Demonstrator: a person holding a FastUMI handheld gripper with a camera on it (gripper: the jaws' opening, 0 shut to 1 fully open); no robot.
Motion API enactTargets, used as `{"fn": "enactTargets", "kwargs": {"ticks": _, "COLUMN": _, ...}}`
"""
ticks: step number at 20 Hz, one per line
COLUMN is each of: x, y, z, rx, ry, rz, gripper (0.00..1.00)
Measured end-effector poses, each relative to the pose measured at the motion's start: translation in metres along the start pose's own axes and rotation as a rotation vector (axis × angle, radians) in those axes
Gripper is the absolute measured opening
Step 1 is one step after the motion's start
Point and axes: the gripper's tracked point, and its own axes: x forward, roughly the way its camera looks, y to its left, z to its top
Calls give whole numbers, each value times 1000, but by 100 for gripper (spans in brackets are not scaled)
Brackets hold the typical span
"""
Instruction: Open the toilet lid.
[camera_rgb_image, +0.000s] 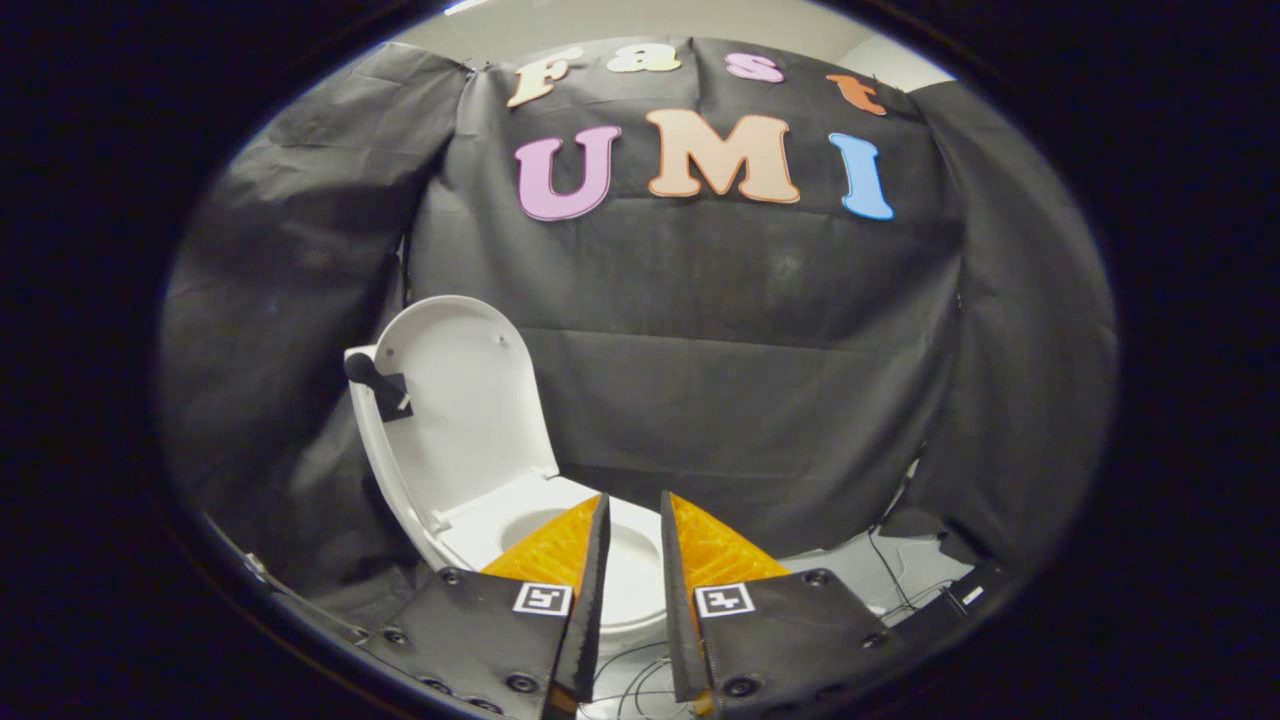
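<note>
Gripper view: smooth oval toilet lid stands raised; tool narrowly parted, empty.

No readable text, square coded markers on both fingers

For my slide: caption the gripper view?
Toilet lid raised upright; gripper open, empty, above the toilet seat.
</note>
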Motion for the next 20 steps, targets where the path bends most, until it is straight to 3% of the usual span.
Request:
{"fn": "enactTargets", "kwargs": {"ticks": 5, "x": -7, "y": 7, "z": -11, "rx": -77, "ry": 53, "rz": -4, "gripper": 31}}
{"fn": "enactTargets", "kwargs": {"ticks": 9, "x": -23, "y": 4, "z": -11, "rx": -18, "ry": 44, "rz": 0, "gripper": 31}}
{"fn": "enactTargets", "kwargs": {"ticks": 13, "x": -42, "y": -3, "z": 18, "rx": 24, "ry": -86, "rz": -13, "gripper": 30}}
{"fn": "enactTargets", "kwargs": {"ticks": 20, "x": -77, "y": -5, "z": 26, "rx": 74, "ry": -158, "rz": -20, "gripper": 30}}
